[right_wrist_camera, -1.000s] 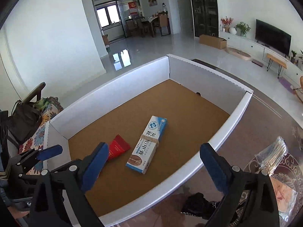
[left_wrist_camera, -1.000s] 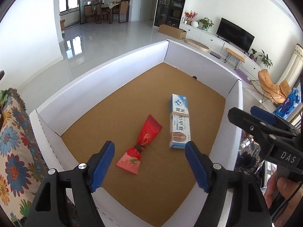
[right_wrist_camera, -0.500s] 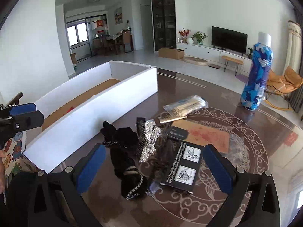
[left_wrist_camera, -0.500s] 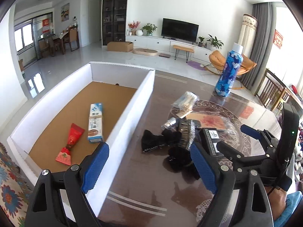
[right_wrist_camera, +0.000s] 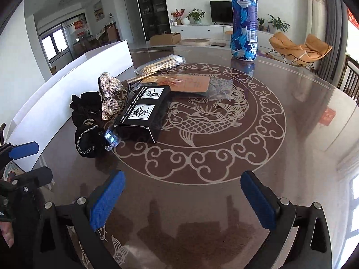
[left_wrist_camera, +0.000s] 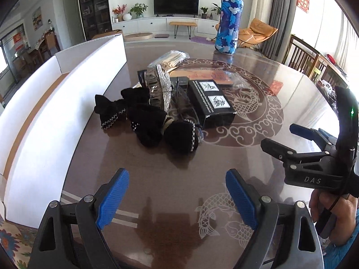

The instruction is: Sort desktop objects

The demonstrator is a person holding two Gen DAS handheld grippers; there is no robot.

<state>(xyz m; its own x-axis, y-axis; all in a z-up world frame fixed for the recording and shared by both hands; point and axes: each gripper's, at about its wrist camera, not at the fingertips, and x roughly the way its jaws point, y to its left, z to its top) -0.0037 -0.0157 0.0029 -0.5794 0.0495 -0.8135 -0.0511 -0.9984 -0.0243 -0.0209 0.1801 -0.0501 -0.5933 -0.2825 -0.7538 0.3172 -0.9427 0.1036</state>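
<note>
A heap of items lies on the brown glass table (left_wrist_camera: 175,174): black fabric pieces (left_wrist_camera: 148,121), a rhinestone bow (left_wrist_camera: 162,87), a black box with white labels (left_wrist_camera: 211,99), a bag of sticks (left_wrist_camera: 175,57) and a tan card (left_wrist_camera: 211,76). The same heap shows in the right wrist view, with the black box (right_wrist_camera: 143,109), the bow (right_wrist_camera: 110,96) and black fabric (right_wrist_camera: 89,139). My left gripper (left_wrist_camera: 177,195) is open and empty, short of the heap. My right gripper (right_wrist_camera: 182,199) is open and empty, to the right of the left one.
A white cardboard box with a brown floor (left_wrist_camera: 67,94) stands along the table's left side. A tall blue patterned bottle (left_wrist_camera: 228,22) stands at the far side. Wooden chairs (left_wrist_camera: 303,56) line the right edge. A floral cloth (left_wrist_camera: 13,242) lies at lower left.
Both grippers have swung right, away from above the white box with the red tube and toothpaste carton, and now face the heap on the table. Both stay open.
</note>
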